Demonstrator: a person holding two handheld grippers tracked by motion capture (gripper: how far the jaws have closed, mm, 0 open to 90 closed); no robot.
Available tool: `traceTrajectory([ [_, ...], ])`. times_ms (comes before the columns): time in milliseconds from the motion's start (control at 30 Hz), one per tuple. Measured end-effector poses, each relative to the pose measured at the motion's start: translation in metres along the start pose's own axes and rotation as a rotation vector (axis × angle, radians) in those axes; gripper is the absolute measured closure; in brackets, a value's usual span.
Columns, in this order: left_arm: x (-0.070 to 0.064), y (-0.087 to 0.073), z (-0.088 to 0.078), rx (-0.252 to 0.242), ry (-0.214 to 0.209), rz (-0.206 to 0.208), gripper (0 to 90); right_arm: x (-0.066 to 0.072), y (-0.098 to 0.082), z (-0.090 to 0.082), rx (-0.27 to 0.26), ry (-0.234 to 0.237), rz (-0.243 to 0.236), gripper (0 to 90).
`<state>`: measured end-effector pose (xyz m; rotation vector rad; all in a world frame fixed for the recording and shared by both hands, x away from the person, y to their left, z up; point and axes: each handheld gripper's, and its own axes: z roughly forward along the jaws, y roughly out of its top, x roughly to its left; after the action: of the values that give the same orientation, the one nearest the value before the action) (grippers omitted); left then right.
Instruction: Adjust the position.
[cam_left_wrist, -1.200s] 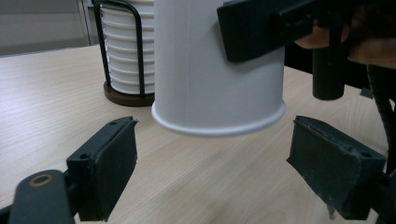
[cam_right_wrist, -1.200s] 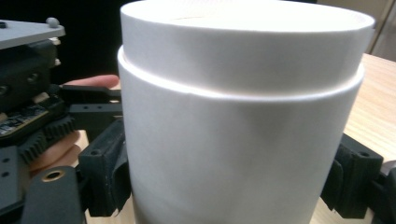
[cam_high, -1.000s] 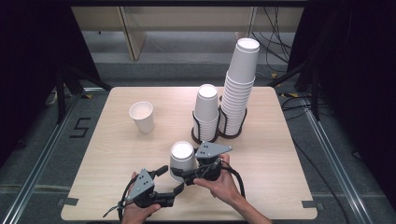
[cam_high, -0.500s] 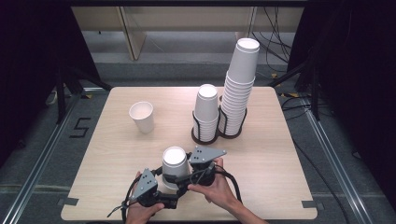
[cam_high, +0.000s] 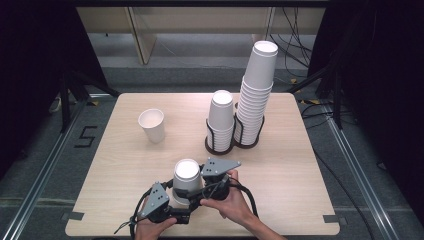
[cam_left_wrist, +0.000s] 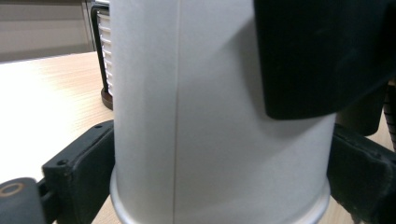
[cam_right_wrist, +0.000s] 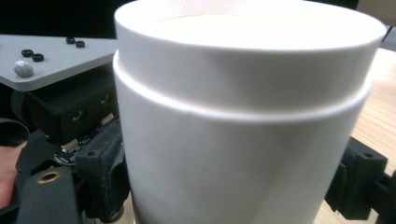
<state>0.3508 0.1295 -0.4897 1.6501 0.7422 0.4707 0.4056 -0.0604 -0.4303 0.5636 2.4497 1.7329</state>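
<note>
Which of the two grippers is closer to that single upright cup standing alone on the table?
Left. The left gripper sits at the near edge, on the lone cup's side; the right gripper is beside it, slightly farther off.

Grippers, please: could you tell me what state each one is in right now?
Left gripper: jaws have just been closing, now gripping the upturned paper cup.
Right gripper: closed on the same cup.

Inverted paper cups (cam_high: 187, 181) at lower centre of the high view hide both grippers' jaw tips. In the left gripper view the cup wall (cam_left_wrist: 205, 116) is cut by the top edge; behind it, the cup holder (cam_left_wrist: 103, 51) is mostly concealed.
</note>
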Motion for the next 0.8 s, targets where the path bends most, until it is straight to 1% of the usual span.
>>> traceTrajectory([
  [33, 0.000, 0.000, 0.000, 0.000, 0.000, 0.000, 6.3, 0.000, 0.000, 0.000, 0.000, 0.000, 0.000, 16.9],
  [67, 0.000, 0.001, 0.000, 0.012, -0.003, 0.013, 6.6, 0.000, 0.000, 0.001, 0.002, 0.006, 0.006, 16.3],
  [133, 0.000, 0.001, -0.001, 0.014, -0.002, 0.018, 7.0, -0.001, 0.001, 0.000, 0.010, 0.002, -0.003, 16.1],
  [167, 0.001, 0.002, -0.001, 0.026, 0.002, 0.039, 7.1, -0.002, 0.003, -0.002, 0.009, -0.001, -0.019, 15.9],
  [200, 0.001, 0.002, -0.001, 0.026, 0.002, 0.039, 7.3, -0.002, 0.003, -0.002, 0.009, -0.001, -0.019, 15.9],
  [233, 0.002, 0.001, 0.000, 0.024, 0.000, 0.047, 7.3, -0.002, 0.004, -0.001, -0.002, 0.027, -0.008, 15.9],
  [267, 0.003, 0.001, -0.001, 0.050, 0.003, 0.062, 7.4, -0.002, 0.006, -0.005, 0.006, 0.030, 0.002, 15.9],
  [300, 0.004, 0.001, -0.002, 0.065, -0.003, 0.088, 7.7, -0.003, 0.012, -0.011, 0.007, 0.020, -0.020, 15.8],
  [333, 0.004, 0.001, -0.002, 0.065, -0.003, 0.088, 7.7, -0.003, 0.012, -0.011, 0.007, 0.020, -0.020, 15.8],
  [367, 0.004, 0.002, -0.003, 0.092, -0.011, 0.122, 7.7, -0.003, 0.019, -0.017, 0.051, 0.037, -0.032, 16.1],
  [400, 0.004, 0.002, -0.003, 0.092, -0.011, 0.122, 7.8, -0.003, 0.021, -0.020, 0.063, 0.033, -0.048, 16.0],
  [433, 0.005, 0.002, -0.004, 0.095, -0.010, 0.162, 7.8, -0.003, 0.024, -0.024, 0.076, 0.043, -0.055, 16.4],
  [467, 0.005, 0.003, -0.004, 0.109, -0.023, 0.176, 7.8, -0.003, 0.024, -0.024, 0.076, 0.043, -0.055, 16.4],
  [500, 0.004, 0.002, -0.004, 0.112, -0.024, 0.184, 7.8, -0.004, 0.025, -0.027, 0.082, 0.047, -0.061, 17.2],
  [567, 0.003, 0.003, -0.005, 0.134, -0.026, 0.211, 7.9, -0.003, 0.027, -0.031, 0.113, 0.065, -0.054, 17.1],
  [600, 0.001, 0.003, -0.004, 0.143, -0.030, 0.232, 7.8, -0.004, 0.028, -0.032, 0.129, 0.071, -0.055, 17.1],
  [633, 0.000, 0.003, -0.005, 0.159, -0.032, 0.255, 7.9, -0.004, 0.029, -0.034, 0.131, 0.076, -0.060, 17.1],
  [667, 0.000, 0.003, -0.005, 0.179, -0.039, 0.274, 7.9, -0.004, 0.028, -0.035, 0.142, 0.090, -0.054, 17.1],
  [700, 0.000, 0.003, -0.005, 0.184, -0.043, 0.284, 7.9, -0.005, 0.028, -0.036, 0.162, 0.086, -0.064, 17.1],
  [733, -0.001, 0.002, -0.005, 0.208, -0.052, 0.315, 7.9, -0.005, 0.027, -0.036, 0.192, 0.096, -0.059, 17.0],
  [767, -0.001, 0.002, -0.005, 0.208, -0.052, 0.315, 7.9, -0.005, 0.027, -0.036, 0.192, 0.096, -0.059, 17.0],
  [800, -0.001, 0.002, -0.006, 0.233, -0.071, 0.332, 7.9, -0.006, 0.025, -0.035, 0.220, 0.112, -0.052, 17.1],
])
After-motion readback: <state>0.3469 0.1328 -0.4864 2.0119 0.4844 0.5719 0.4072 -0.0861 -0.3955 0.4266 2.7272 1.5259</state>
